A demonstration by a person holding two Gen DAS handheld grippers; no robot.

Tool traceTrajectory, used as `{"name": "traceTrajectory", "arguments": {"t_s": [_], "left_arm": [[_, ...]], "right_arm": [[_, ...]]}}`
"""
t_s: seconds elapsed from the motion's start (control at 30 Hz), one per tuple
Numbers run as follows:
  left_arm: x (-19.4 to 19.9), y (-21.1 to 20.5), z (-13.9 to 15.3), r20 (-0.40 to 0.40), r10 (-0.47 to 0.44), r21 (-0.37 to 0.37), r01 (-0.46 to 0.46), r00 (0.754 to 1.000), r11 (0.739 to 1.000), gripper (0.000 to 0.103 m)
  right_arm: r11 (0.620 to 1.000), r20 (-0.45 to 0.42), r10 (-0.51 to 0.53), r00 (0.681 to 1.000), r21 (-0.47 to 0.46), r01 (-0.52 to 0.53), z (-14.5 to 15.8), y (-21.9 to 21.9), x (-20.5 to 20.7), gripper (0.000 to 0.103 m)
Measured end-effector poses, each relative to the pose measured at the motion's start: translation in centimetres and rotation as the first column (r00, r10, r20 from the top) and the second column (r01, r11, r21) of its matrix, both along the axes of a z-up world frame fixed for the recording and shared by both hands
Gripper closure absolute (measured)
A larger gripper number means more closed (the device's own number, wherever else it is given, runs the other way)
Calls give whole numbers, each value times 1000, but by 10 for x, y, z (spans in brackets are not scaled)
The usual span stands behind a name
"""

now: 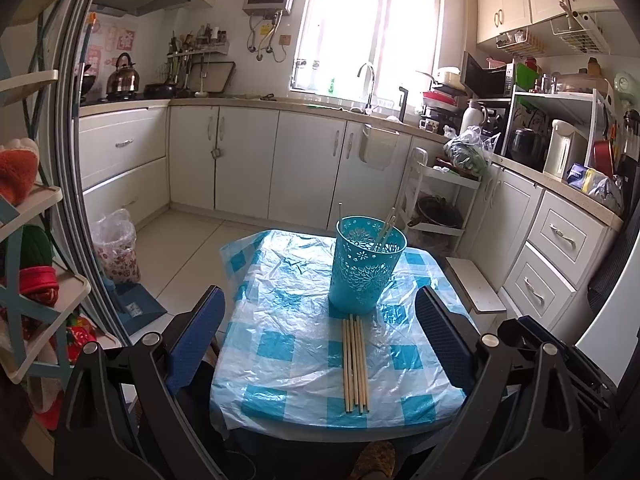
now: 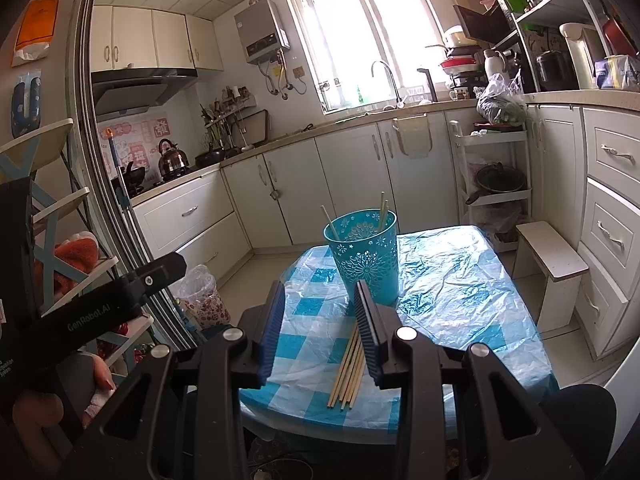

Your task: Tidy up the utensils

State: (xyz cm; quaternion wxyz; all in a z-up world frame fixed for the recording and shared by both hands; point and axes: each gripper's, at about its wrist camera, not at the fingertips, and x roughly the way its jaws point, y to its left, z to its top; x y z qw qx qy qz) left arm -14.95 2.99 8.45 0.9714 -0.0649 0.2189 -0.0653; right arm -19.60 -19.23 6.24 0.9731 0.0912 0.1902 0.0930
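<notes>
Now left claw [image 1: 320, 312] is wide open, holding nothing; right claw [image 2: 320, 304] approx. half open, also empty. Chopsticks [image 1: 355, 364] lie on counter [image 1: 280, 364], at 6 o'clock of cup [image 1: 366, 268].

You see pale matt wooden chopsticks [image 1: 355, 364], a perforated teal plastic holder [image 1: 366, 266], and a glossy, crinkled checked plastic tablecloth [image 1: 280, 304].

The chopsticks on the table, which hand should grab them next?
Probably the right hand-held gripper: it sits open close above the chopsticks. The left hand-held gripper is open too, but seems farther back.
</notes>
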Motion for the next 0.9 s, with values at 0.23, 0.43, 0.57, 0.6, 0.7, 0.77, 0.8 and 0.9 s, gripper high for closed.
{"name": "traceTrajectory", "arguments": {"t_s": [0.23, 0.43, 0.57, 0.6, 0.7, 0.77, 0.8, 0.9], "left_arm": [[-3, 1, 2, 5, 2, 2, -2, 1000, 1000, 11], [-3, 2, 2, 6, 3, 2, -3, 1000, 1000, 11], [-3, 2, 2, 5, 3, 2, -3, 1000, 1000, 11], [-4, 2, 2, 4, 4, 3, -4, 1000, 1000, 11], [-4, 3, 0, -3, 7, 5, -7, 1000, 1000, 11], [-1, 4, -2, -12, 8, 7, -8, 1000, 1000, 11], [0, 4, -3, -16, 9, 7, -9, 1000, 1000, 11], [10, 3, -9, -38, 13, 10, -12, 999, 1000, 11]], "right_arm": [[1000, 0, 0, 1000, -2, 0, 0, 0, 0, 67], [1000, 0, 1, 1000, -2, -1, -1, 0, 0, 67], [1000, -2, 1, 1000, -3, -1, -1, 0, 0, 67], [1000, -4, 1, 1000, -3, -1, -2, -1, 0, 67], [1000, -15, 3, 1000, -3, -3, -3, -6, -3, 67], [1000, -26, 3, 1000, -2, -3, -4, -8, -2, 67], [1000, -32, 3, 999, -3, -3, -5, -9, -1, 67], [1000, -59, 6, 998, -6, -7, -12, -9, 8, 67]]}}
